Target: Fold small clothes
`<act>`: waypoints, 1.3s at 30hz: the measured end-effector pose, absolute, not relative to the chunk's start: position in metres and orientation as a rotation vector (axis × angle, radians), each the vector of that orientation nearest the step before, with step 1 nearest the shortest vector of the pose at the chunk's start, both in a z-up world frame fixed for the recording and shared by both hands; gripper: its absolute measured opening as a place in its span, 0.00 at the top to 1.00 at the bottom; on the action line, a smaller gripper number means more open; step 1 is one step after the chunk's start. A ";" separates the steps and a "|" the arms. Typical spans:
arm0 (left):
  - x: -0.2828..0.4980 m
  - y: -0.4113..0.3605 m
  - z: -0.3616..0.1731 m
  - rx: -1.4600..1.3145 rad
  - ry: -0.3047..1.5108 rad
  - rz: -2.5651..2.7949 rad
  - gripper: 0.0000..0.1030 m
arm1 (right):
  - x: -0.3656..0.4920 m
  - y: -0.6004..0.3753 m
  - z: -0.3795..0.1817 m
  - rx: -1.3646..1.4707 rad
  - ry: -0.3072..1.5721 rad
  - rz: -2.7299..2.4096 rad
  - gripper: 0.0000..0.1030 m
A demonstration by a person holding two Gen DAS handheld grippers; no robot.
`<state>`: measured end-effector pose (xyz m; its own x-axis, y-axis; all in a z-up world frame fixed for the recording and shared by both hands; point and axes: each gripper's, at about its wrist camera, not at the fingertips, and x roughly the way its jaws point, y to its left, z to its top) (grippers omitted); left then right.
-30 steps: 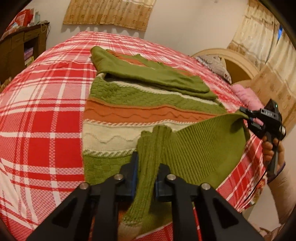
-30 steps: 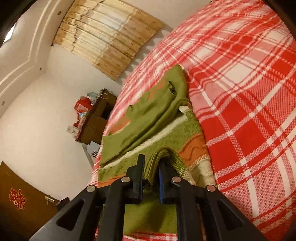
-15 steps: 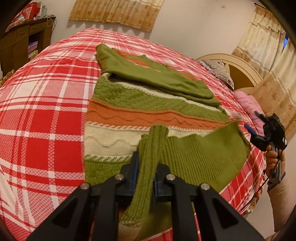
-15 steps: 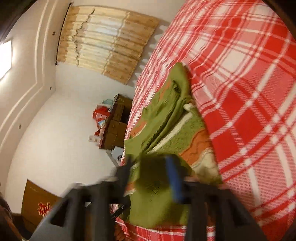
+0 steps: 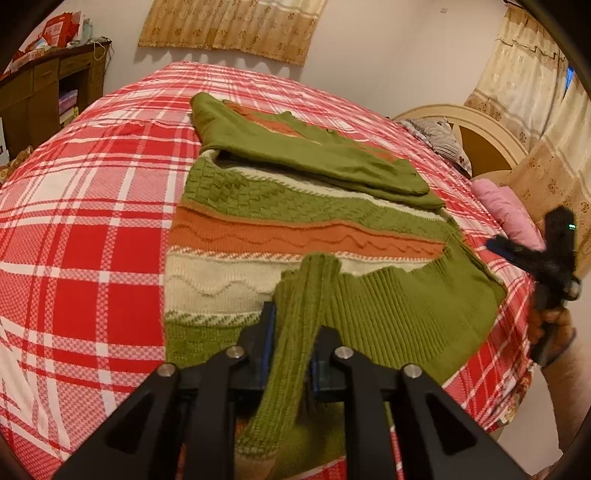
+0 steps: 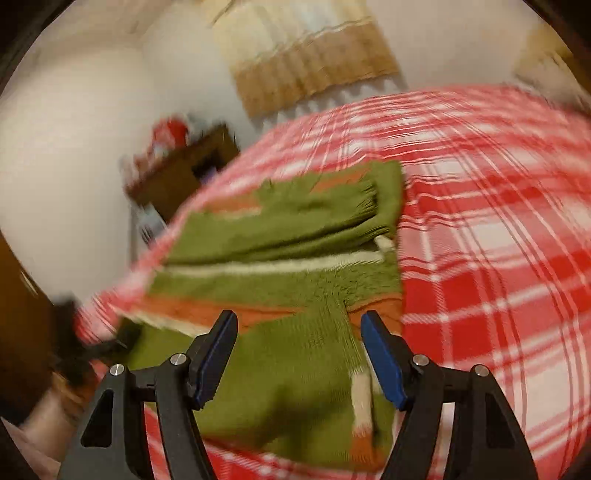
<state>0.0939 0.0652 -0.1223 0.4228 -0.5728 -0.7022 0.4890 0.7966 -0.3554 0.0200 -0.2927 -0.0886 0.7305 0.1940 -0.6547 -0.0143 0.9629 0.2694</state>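
My left gripper [image 5: 290,345] pinches the green-orange-cream striped knit sweater [image 5: 306,221]'s hem | my right gripper [image 6: 297,354] gapes wide, empty, above the hem's other corner | sweater's length runs away from both.

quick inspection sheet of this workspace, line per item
surface: bed with red plaid bedspread
job's things: striped knit sweater lying flat, sleeves folded across the top, ribbed hem turned up
clutter: pink cloth by the headboard
grippers: left hand-held gripper shut on the hem; right hand-held gripper open, off the sweater
cables: nothing seen
surroundings: wooden cabinet, curtains, headboard
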 end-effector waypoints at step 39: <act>0.156 0.037 -0.049 -0.091 0.770 -0.506 0.94 | 0.032 -0.270 -0.021 0.096 0.554 -0.157 0.90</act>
<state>0.1560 0.0366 -0.0489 0.6049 -0.4693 -0.6434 0.4043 0.8770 -0.2595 0.0318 -0.2702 -0.0212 0.8390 -0.1220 -0.5303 0.1735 0.9836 0.0482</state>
